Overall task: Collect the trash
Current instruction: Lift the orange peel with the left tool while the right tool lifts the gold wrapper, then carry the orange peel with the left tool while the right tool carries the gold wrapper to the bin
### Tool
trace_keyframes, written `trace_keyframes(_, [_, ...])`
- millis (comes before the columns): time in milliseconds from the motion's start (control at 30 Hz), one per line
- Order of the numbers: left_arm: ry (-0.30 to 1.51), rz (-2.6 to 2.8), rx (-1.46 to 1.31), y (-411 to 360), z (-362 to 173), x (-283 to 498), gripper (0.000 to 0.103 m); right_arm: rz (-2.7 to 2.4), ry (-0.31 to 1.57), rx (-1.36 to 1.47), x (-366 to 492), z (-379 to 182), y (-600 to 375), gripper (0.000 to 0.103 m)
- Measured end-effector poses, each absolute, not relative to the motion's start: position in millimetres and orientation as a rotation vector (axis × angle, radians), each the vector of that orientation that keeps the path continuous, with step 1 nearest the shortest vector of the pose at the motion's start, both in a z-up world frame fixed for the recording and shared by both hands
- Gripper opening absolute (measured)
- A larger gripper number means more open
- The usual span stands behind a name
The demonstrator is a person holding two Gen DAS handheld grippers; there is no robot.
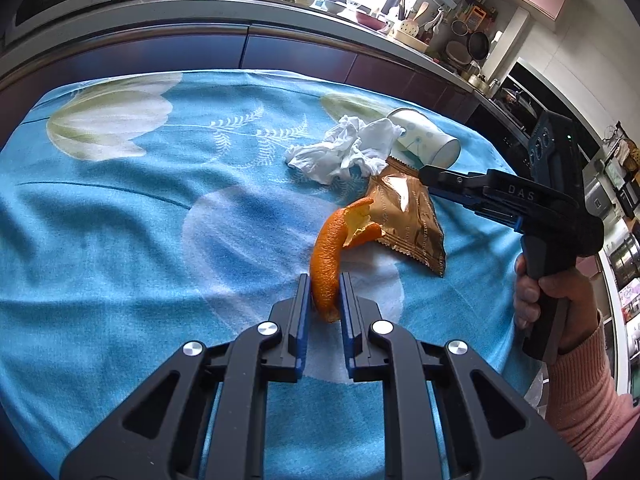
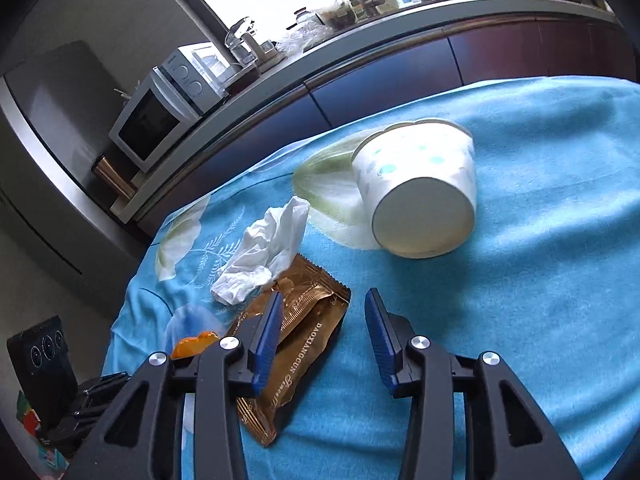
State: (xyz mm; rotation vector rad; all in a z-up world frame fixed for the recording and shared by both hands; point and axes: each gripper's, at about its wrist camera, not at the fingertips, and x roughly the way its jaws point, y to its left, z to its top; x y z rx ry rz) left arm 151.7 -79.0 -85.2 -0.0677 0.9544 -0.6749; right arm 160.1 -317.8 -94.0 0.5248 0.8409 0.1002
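- Left gripper (image 1: 325,294): jaws clamped on the orange peel (image 1: 330,256), lying on the blue tabletop (image 1: 120,240).
- Right gripper (image 2: 320,320): jaws apart, empty, over the gold wrapper (image 2: 308,328).
- Crumpled tissue (image 2: 264,252) and tipped paper cup (image 2: 420,192) remain uncollected; nothing looks binned yet.

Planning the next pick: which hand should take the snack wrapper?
Right. The right gripper is open with one finger already over the snack wrapper, while the left gripper is shut on the orange peel.
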Motion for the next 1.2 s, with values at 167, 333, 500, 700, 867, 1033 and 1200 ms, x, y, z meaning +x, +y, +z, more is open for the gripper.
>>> trace_keyframes(167, [0.953,-0.674,-0.069,-78,-85,153,0.014,0.136,0.855,0.509,163,-97,-313,0.004])
trace_keyframes(333, [0.947,-0.672,-0.084,-72,-84,152,0.014,0.154,0.834,0.528,151,-95,-313,0.001])
trace_keyframes(500, [0.934,-0.671,-0.107,-60,-80,146,0.014,0.211,0.78,0.551,131,-80,-309,0.001])
trace_keyframes(700, [0.904,-0.66,-0.125,-41,-70,137,0.014,0.26,0.725,0.547,109,-59,-301,0.0])
trace_keyframes(867, [0.878,-0.647,-0.141,-22,-62,126,0.014,0.303,0.694,0.544,97,-45,-290,0.0])
trace_keyframes(1033, [0.858,-0.634,-0.154,-4,-56,114,0.014,0.346,0.67,0.533,92,-33,-277,0.0])
trace_keyframes(1200, [0.842,-0.605,-0.158,15,-52,100,0.014,0.396,0.66,0.523,92,-26,-259,0.0])
